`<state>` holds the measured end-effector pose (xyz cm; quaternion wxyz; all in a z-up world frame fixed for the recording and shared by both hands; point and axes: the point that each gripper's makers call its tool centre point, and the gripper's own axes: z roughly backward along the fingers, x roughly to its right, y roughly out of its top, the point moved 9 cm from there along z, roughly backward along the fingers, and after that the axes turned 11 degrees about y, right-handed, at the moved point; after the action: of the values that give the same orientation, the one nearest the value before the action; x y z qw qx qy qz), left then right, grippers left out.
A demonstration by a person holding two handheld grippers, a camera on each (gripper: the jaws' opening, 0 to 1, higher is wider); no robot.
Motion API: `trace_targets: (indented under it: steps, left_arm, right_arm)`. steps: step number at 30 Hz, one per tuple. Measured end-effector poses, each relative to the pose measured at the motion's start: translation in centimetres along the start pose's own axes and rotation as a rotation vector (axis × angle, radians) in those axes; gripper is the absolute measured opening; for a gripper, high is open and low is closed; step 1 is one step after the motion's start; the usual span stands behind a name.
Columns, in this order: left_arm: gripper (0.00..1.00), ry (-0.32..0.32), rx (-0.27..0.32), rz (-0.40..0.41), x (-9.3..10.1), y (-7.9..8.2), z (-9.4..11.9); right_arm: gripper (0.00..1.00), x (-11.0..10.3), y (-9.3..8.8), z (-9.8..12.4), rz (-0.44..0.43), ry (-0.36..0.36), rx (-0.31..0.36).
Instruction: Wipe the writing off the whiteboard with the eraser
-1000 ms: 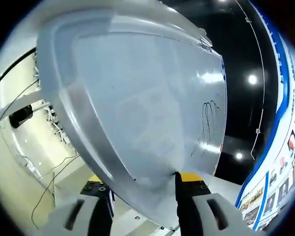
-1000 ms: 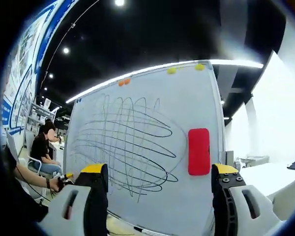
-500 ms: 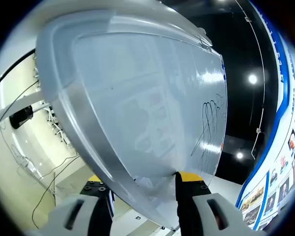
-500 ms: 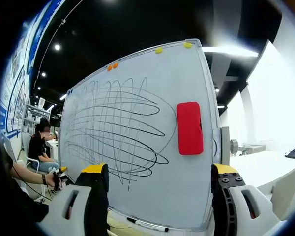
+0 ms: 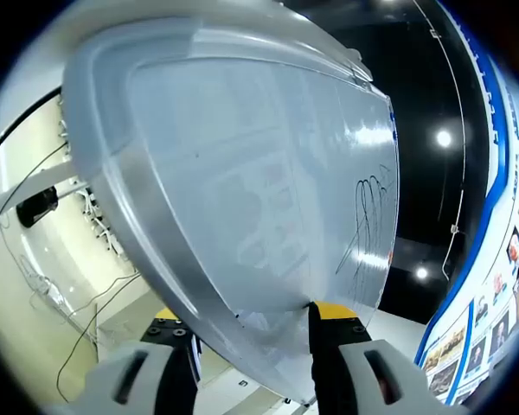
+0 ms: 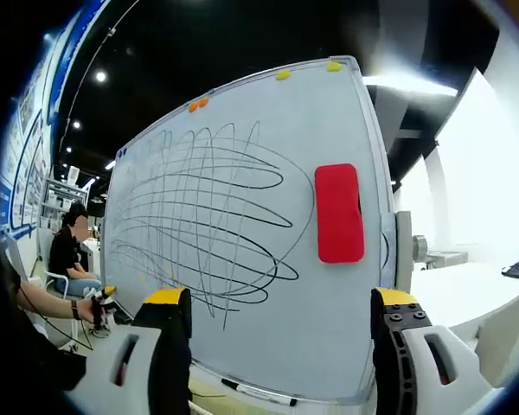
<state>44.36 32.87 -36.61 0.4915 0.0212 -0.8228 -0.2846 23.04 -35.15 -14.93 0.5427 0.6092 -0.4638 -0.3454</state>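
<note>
Right gripper view: we see the large white whiteboard with a grey metal frame (image 6: 242, 242) across the centre of the frame, covered left of centre with looping black marker scribbles (image 6: 199, 225). The red rectangular eraser (image 6: 339, 213) sits upright on the board face at centre right, just beside the right frame edge and touching the scribbles' right end. Our right claw (image 6: 281, 346) is wide apart at the bottom, holding nothing, short of the board. A black marker pen (image 6: 258, 392) lies on the board's bottom ledge. A seated person (image 6: 69, 259) is at far left.

Left gripper view: our left claw (image 5: 251, 350) is clamped on the whiteboard's lower frame edge (image 5: 242, 333), bottom centre; board seen edge-on, scribbles at centre right.
</note>
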Motion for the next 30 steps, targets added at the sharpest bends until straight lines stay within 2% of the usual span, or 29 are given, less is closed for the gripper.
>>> trace_targets:
  steps: [10,18,30]
  left_arm:
    - [0.51,-0.004,0.008,-0.005,-0.4,0.2,-0.1]
    - [0.51,-0.005,0.013,-0.008,-1.6,0.8,-0.6]
    - [0.51,-0.005,0.013,-0.009,-1.1,0.6,-0.4]
  right_arm:
    - [0.85,0.0,0.2,0.3,-0.003,-0.005,0.009]
    - [0.85,-0.1,0.1,0.3,-0.002,-0.005,0.004]
    - [0.85,0.0,-0.4,0.1,-0.01,-0.001,-0.006]
